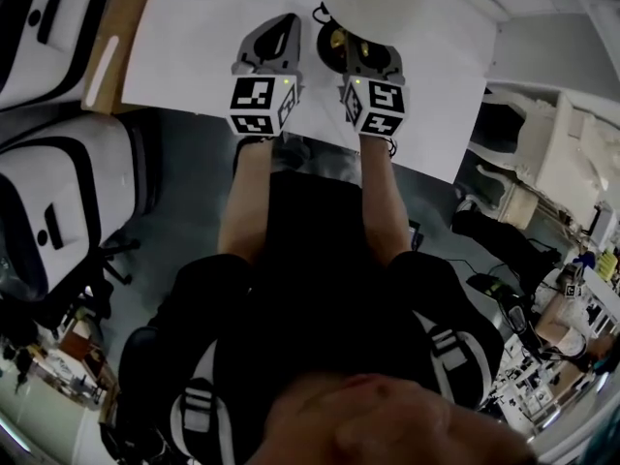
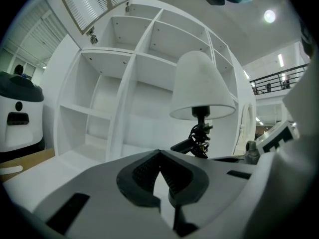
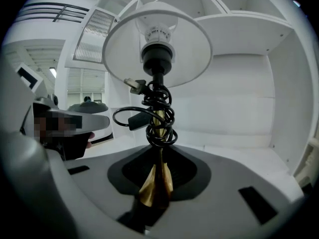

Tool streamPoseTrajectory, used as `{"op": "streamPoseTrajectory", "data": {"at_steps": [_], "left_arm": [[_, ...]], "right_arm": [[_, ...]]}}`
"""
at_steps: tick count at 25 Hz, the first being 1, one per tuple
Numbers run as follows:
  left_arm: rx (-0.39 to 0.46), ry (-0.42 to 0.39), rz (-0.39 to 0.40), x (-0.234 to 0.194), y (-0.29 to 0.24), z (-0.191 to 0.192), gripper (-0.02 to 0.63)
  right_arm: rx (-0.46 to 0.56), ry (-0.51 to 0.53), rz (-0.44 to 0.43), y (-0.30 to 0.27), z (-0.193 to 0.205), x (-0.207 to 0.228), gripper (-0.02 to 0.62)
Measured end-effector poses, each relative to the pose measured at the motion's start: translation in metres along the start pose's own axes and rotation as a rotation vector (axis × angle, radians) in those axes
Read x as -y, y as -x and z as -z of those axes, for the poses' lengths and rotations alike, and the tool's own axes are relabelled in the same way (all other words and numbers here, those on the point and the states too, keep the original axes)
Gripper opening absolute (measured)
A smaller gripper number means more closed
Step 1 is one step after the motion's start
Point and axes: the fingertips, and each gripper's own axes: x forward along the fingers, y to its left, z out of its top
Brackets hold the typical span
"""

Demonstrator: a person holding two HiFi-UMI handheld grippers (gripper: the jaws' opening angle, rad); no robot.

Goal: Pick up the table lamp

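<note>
Head view: the white-shaded, brass-stemmed table lamp (image 1: 383, 3) stands upright over the white tabletop (image 1: 194, 46) at the right gripper (image 1: 339, 39); left gripper view: the left gripper (image 2: 159, 152) is pressed together, empty, beside it; right gripper view: jaws pinch the slick brass stem (image 3: 155, 185) low, sensible for something likely light, top-heavy, fragile; no legible writing

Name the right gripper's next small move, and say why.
Probably raise it straight up, slowly: the right gripper is shut low on the brass stem of the table lamp, with the shade high above, so tilting could swing it.
</note>
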Motion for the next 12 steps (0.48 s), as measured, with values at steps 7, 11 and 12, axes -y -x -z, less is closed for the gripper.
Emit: {"op": "streamPoseTrajectory", "data": {"at_steps": [7, 11, 12], "left_arm": [[0.051, -0.011, 0.005, 0.007, -0.006, -0.030, 0.009], [0.076, -0.035, 0.012, 0.010, -0.006, -0.049, 0.009], [0.085, -0.042, 0.015, 0.011, -0.006, -0.054, 0.009]], "right_arm": [[0.069, 0.006, -0.015, 0.012, -0.043, 0.004, 0.100], [0.118, 0.025, -0.017, 0.019, -0.069, 0.002, 0.100], [0.134, 0.027, -0.017, 0.022, -0.076, 0.001, 0.100]]}}
